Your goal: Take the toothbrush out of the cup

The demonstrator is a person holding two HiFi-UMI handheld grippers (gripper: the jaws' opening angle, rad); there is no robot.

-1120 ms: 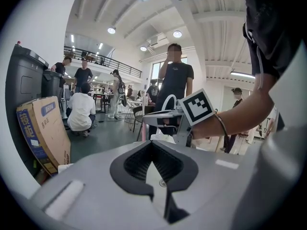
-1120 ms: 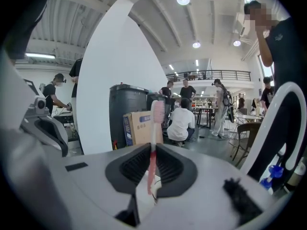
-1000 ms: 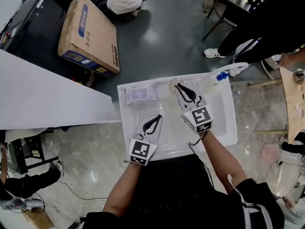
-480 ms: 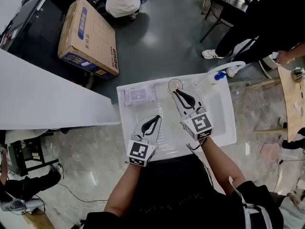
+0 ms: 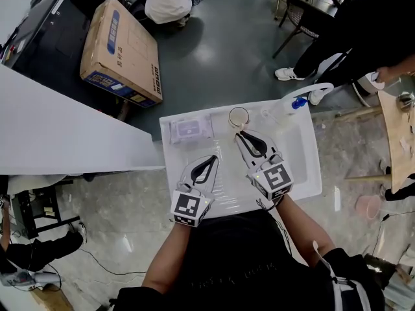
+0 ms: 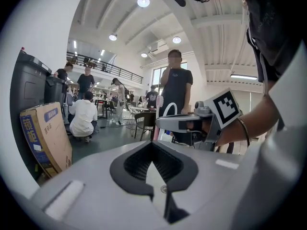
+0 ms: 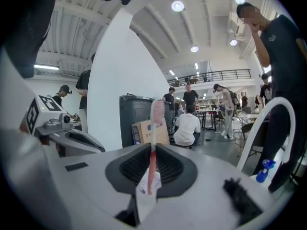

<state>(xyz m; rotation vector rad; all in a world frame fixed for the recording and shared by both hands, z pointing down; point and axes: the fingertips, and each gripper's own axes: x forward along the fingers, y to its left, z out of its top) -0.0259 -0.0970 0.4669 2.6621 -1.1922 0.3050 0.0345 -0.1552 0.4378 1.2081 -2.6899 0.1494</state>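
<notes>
Pulling back now: the right gripper (image 5: 242, 135) is drawing toward the person, and its tips, which were over the cup (image 5: 238, 116) a second ago, are now sitting just short of it. Nearest the person, the left gripper (image 5: 213, 158) is hovering over the white tabletop (image 5: 301, 167) with its jaws closed together at the tips and nothing between them. Just beside it, the right gripper is clamping the toothbrush (image 7: 153, 150). In the right gripper view the pink handle is standing upright between the pads, bristle head pointing up above the jaws. So the toothbrush is out of the cup and riding in that grip. Beyond the tips, the cup is standing upright near the far edge of the tabletop, apart from the gripper. Left of it a pack of wipes (image 5: 188, 129) is lying flat. Off to the right, a bottle with a blue cap (image 5: 299, 102) is sitting beside a white arched tube (image 5: 318, 91). Farther out on the floor, a cardboard box (image 5: 120, 50) is lying.
</notes>
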